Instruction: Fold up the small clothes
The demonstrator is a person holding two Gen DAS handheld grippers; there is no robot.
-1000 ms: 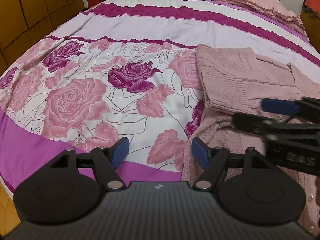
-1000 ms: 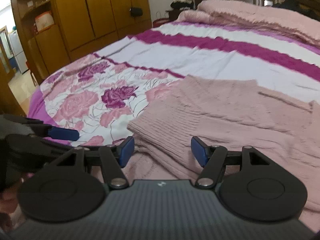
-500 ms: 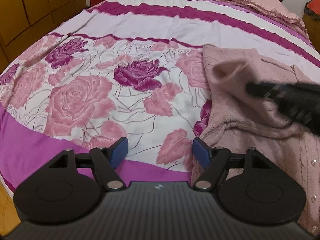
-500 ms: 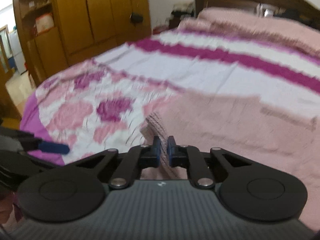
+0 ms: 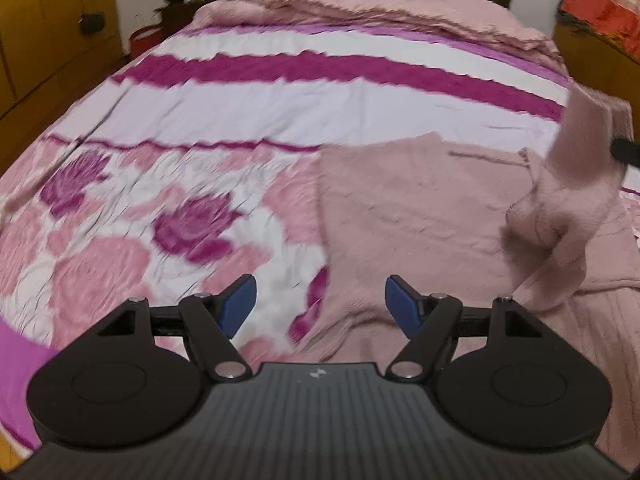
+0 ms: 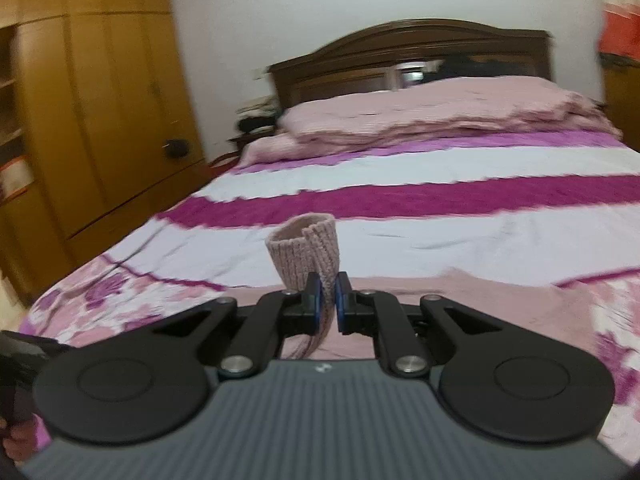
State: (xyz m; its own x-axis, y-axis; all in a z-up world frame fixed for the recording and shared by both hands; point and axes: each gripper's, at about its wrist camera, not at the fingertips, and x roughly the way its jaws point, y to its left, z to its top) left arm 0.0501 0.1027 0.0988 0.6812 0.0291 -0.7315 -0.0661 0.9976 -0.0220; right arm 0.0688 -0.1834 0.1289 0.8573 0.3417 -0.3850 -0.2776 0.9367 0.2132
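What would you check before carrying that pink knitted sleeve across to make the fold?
1. Right gripper shut on the sleeve cuff: ok, the ribbed cuff is pinched between the blue fingers.
2. Sleeve lifted off the cardigan: ok, in the left wrist view it hangs raised at the right edge.
3. Left gripper free: ok, open with nothing between its fingers.
4. Cardigan body lying flat on the bedspread: ok, mostly spread out, though blurred.
5. How deep the cuff sits in the grip: cannot tell, the fabric behind the fingers is hidden.
6. Where the buttons lie: cannot tell, none are visible.
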